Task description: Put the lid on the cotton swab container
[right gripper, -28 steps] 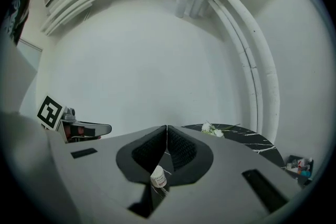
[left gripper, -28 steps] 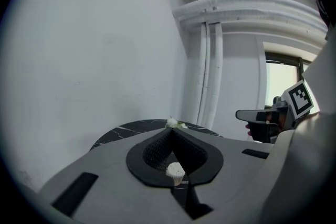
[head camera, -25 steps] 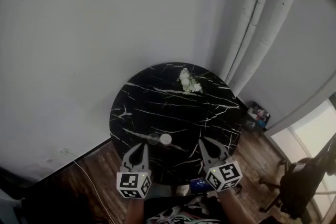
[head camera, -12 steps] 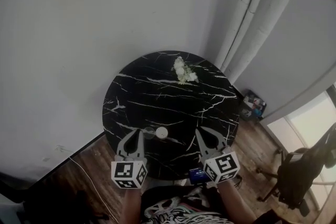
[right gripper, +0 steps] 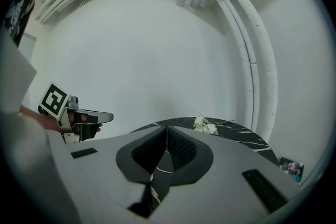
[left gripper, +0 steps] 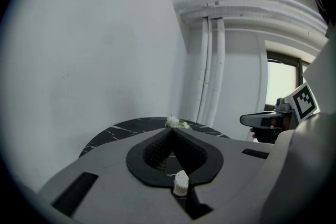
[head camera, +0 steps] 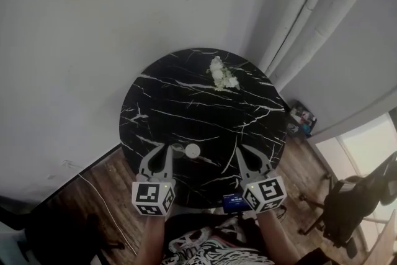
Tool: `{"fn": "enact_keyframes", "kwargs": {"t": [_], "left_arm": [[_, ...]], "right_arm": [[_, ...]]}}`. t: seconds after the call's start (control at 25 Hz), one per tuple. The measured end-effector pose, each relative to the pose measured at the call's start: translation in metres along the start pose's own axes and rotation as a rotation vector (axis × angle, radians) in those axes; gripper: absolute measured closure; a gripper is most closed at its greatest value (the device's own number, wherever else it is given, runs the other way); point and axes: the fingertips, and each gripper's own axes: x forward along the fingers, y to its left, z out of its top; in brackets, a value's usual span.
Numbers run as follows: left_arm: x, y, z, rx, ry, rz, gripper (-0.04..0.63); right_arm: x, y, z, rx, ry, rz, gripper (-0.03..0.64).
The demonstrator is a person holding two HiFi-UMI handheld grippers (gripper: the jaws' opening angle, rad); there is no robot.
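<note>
place: home room (likely) | cues: marble table (head camera: 186, 102), wood floor (head camera: 99, 195), chair (head camera: 350, 211)

Both tools, the left tool (head camera: 166, 148) and the right tool (head camera: 239, 150), have edged forward over the near side of the black marble worktop (head camera: 205, 108). The left tool's tips now sit level with the white lid (head camera: 193, 150), no longer short of it.
</note>
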Motion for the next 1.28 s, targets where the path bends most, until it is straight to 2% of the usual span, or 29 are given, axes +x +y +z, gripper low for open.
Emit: {"fn": "enact_keyframes", "kwargs": {"t": [0.44, 0.64, 1.08, 1.28], "left_arm": [[0.006, 0.03, -0.038, -0.069, 0.071, 0.034, 0.581], [0.01, 0.035, -0.052, -0.074, 0.097, 0.023, 0.581], [0.016, 0.043, -0.09, -0.118, 0.165, -0.002, 0.581], [0.02, 0.045, -0.102, -0.134, 0.186, -0.009, 0.581]], "right_arm": [[0.03, 0.02, -0.023, -0.031, 0.086, 0.062, 0.598], [0.042, 0.035, -0.04, -0.057, 0.135, 0.119, 0.598], [0.061, 0.049, -0.081, -0.043, 0.252, 0.165, 0.598], [0.07, 0.05, -0.095, -0.084, 0.288, 0.166, 0.598]]}}
